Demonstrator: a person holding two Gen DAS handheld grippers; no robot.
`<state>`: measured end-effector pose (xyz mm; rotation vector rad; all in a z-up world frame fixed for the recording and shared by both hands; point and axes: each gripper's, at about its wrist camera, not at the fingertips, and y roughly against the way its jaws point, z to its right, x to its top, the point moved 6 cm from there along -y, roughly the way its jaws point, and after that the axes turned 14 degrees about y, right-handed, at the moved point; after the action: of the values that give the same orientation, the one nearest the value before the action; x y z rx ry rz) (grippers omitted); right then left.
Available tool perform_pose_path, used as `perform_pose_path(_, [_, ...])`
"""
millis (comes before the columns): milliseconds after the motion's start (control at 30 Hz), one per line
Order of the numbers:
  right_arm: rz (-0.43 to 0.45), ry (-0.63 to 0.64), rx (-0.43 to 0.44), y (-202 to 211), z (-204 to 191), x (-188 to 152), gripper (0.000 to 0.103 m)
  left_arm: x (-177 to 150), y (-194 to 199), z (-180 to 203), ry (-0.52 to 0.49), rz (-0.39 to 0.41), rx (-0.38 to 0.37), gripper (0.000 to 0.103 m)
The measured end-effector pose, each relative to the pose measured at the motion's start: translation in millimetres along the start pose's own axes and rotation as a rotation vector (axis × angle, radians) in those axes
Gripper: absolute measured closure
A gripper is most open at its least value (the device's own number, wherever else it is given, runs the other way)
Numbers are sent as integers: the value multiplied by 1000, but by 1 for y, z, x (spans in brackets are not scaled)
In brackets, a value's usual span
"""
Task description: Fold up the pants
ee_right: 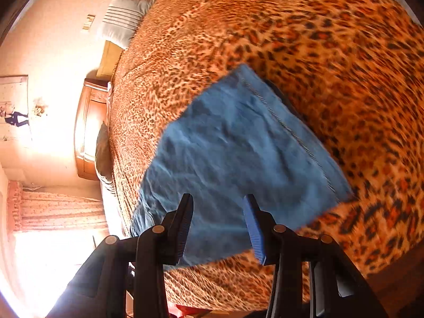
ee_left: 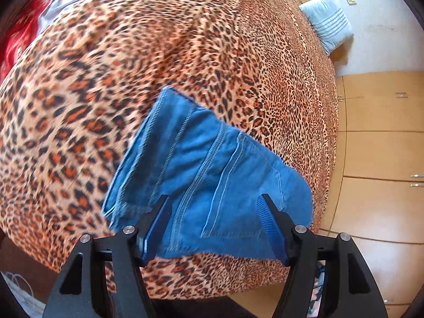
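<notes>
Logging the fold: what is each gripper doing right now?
Left gripper: open, holding nothing, above the folded blue denim pants.
Right gripper: open, holding nothing.

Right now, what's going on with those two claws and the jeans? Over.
Left gripper open, holding nothing. Right gripper open, holding nothing. Blue jeans folded into a compact stack on the leopard-print bedspread. Nothing lying on them.

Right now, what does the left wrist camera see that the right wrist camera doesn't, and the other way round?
Only the left view shows the red cloth, the wooden cupboards and the jeans' pocket stitching. Only the right view shows the nightstand, the wall picture and the curtain. Both show the folded jeans on the leopard blanket, a pillow, and open gripper fingers above the denim.
</notes>
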<state>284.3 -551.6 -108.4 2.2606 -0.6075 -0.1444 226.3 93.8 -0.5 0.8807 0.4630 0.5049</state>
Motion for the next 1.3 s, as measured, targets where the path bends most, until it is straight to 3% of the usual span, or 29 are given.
perform_pose_path(100, [-50, 86, 52, -53, -51, 19, 60, 8, -36, 32, -65, 10, 91, 37])
perform_pose_path(200, [-136, 169, 179, -112, -111, 12, 52, 4, -61, 48, -78, -7, 117, 38])
perform_pose_path(300, [-213, 232, 273, -163, -158, -3, 52, 9, -77, 49, -81, 6, 157, 37])
perform_pose_path(400, [-224, 295, 167, -194, -159, -6, 52, 32, -89, 34, -100, 105, 295, 37])
perform_pose_path(467, [-202, 243, 119, -197, -137, 4, 57, 42, -105, 17, -79, 105, 352, 44])
perform_pose_path(533, [-163, 195, 84, -188, -108, 22, 64, 44, -106, 11, -79, 93, 323, 47])
perform_pose_path(600, [-109, 171, 17, -170, -77, 43, 74, 42, -109, 15, -101, 86, 347, 47])
perform_pose_path(667, [-70, 108, -5, -151, -51, 58, 77, 35, -106, 22, -136, 78, 379, 49])
perform_pose_path(767, [7, 61, -46, -106, -17, 75, 73, 19, -107, 50, -190, 35, 324, 49])
perform_pose_path(833, [61, 32, -9, -70, 1, 81, 69, 4, -114, 86, -275, 15, 294, 45])
perform_pose_path(900, [106, 8, -28, -34, 20, 82, 53, -15, -131, 131, -385, -8, 289, 39])
perform_pose_path(967, [141, -3, -50, -2, 37, 74, 49, -38, -155, 177, -499, -52, 278, 30])
perform_pose_path(1100, [148, -67, -93, 41, 74, 34, 44, -94, -220, 261, -706, -208, 272, 25])
perform_pose_path(1200, [158, -147, -117, 62, 106, -4, 44, -133, -276, 310, -837, -304, 327, 23])
perform_pose_path(1300, [160, -254, -87, 66, 137, -41, 43, -163, -328, 345, -908, -376, 372, 23])
